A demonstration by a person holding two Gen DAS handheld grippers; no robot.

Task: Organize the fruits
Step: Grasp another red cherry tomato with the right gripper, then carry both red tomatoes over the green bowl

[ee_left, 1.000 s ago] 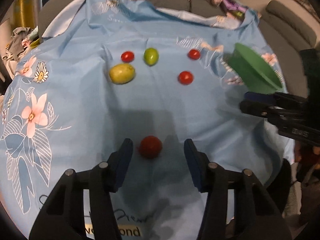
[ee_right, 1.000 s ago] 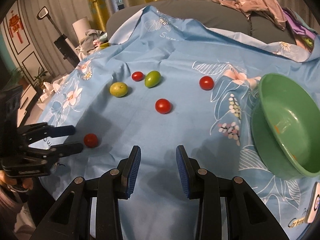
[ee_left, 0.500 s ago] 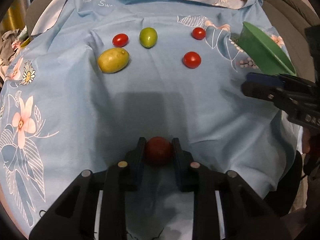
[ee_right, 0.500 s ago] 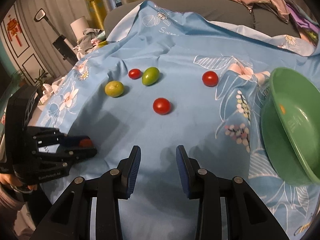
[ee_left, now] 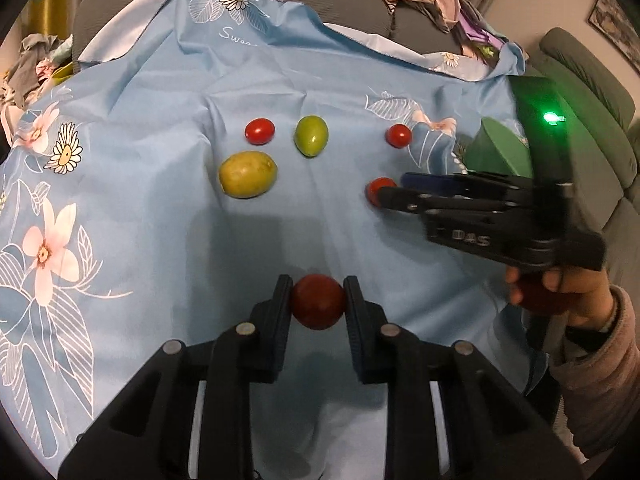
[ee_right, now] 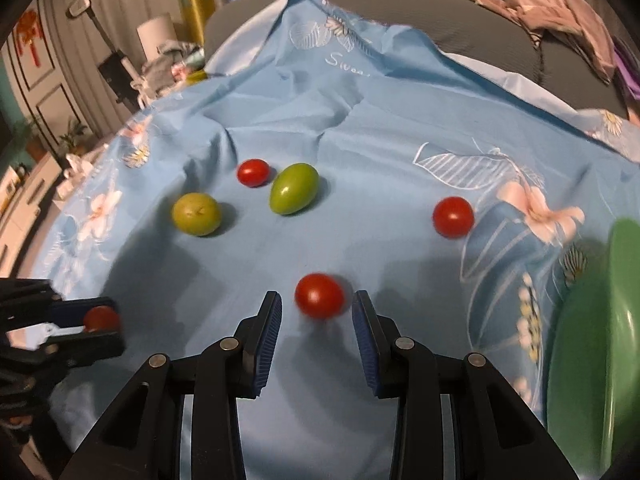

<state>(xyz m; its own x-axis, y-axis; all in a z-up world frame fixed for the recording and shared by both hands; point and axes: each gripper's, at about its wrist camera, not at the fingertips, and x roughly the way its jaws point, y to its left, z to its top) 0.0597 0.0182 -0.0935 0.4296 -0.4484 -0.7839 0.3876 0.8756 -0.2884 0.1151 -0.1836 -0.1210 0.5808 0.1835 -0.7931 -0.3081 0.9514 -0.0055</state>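
My left gripper (ee_left: 318,303) is shut on a red tomato (ee_left: 319,301) and holds it above the blue cloth; it also shows in the right wrist view (ee_right: 100,318). My right gripper (ee_right: 318,312) is open with another red tomato (ee_right: 320,294) between its fingers, on the cloth. That tomato (ee_left: 376,190) shows partly hidden behind the right gripper's fingertips (ee_left: 390,196) in the left wrist view. Two more red tomatoes (ee_right: 253,172) (ee_right: 453,216), a green fruit (ee_right: 294,193) and a yellow-green fruit (ee_right: 197,214) lie farther back.
A green bowl (ee_right: 592,340) stands at the right edge of the flowered blue cloth (ee_right: 380,128). Clothes (ee_right: 552,12) lie on the grey sofa back behind. The cloth drops off at its near and left edges.
My left gripper has closed on the near red tomato and lifted it. My right gripper has moved forward so that the middle red tomato now sits between its open fingers.
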